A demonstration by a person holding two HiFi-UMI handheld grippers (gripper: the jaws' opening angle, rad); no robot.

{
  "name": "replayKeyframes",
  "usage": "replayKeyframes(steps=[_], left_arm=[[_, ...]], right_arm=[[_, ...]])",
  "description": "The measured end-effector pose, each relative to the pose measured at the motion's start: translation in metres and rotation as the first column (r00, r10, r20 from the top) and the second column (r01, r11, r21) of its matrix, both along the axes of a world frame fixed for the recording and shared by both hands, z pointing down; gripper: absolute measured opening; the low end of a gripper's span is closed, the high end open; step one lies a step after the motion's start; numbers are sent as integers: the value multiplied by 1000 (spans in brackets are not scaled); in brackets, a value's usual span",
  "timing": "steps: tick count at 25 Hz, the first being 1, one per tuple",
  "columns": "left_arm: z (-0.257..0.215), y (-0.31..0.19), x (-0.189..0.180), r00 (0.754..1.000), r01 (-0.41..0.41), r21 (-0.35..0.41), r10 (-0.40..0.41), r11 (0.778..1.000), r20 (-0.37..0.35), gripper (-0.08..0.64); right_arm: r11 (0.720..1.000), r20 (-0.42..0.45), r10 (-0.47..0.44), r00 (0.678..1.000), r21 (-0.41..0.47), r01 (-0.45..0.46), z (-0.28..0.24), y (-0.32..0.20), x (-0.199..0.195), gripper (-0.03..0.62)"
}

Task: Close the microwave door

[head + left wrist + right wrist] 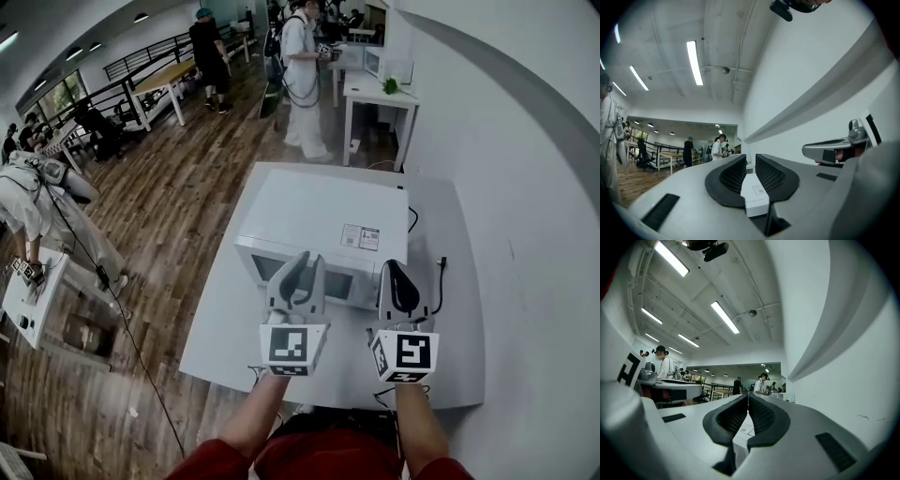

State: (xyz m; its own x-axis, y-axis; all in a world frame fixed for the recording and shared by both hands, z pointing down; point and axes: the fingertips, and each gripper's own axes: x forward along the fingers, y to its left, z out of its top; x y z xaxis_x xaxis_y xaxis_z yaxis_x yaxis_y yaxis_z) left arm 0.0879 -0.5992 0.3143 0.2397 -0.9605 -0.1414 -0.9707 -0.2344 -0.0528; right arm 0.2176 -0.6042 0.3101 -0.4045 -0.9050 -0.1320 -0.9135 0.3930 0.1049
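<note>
A white microwave (319, 211) stands on a white table (225, 328), and its door (345, 285) lies flat against the front. Both grippers hover in front of that face, above the table's near part. My left gripper (310, 262) is open with a narrow gap between its fingers, and nothing is in the gap. In the left gripper view the left gripper (750, 159) shows the microwave's top (752, 187) through that gap. My right gripper (393, 266) is shut on nothing. In the right gripper view the right gripper (748, 397) has its tips together over the microwave's top (742, 431).
A white wall (506, 216) runs along the table's right side. A black cable (441, 281) hangs beside the microwave on the right. Beyond the table is wooden floor (178, 206), with several people and other tables (375, 94) farther off.
</note>
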Motion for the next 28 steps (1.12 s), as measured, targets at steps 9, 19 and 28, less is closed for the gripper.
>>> replayKeyframes(steps=[9, 19, 28], left_arm=[[-11, -2, 2, 1000, 20, 5, -20, 1000, -15, 26], [-7, -6, 6, 1000, 15, -11, -15, 1000, 4, 26], [3, -11, 2, 1000, 20, -35, -20, 999, 11, 26]], right_arm=[[1000, -6, -18, 1000, 3, 18, -14, 1, -4, 29], [1000, -23, -15, 1000, 3, 15, -16, -2, -9, 29], [1000, -27, -23, 999, 1, 23, -13, -9, -15, 29]])
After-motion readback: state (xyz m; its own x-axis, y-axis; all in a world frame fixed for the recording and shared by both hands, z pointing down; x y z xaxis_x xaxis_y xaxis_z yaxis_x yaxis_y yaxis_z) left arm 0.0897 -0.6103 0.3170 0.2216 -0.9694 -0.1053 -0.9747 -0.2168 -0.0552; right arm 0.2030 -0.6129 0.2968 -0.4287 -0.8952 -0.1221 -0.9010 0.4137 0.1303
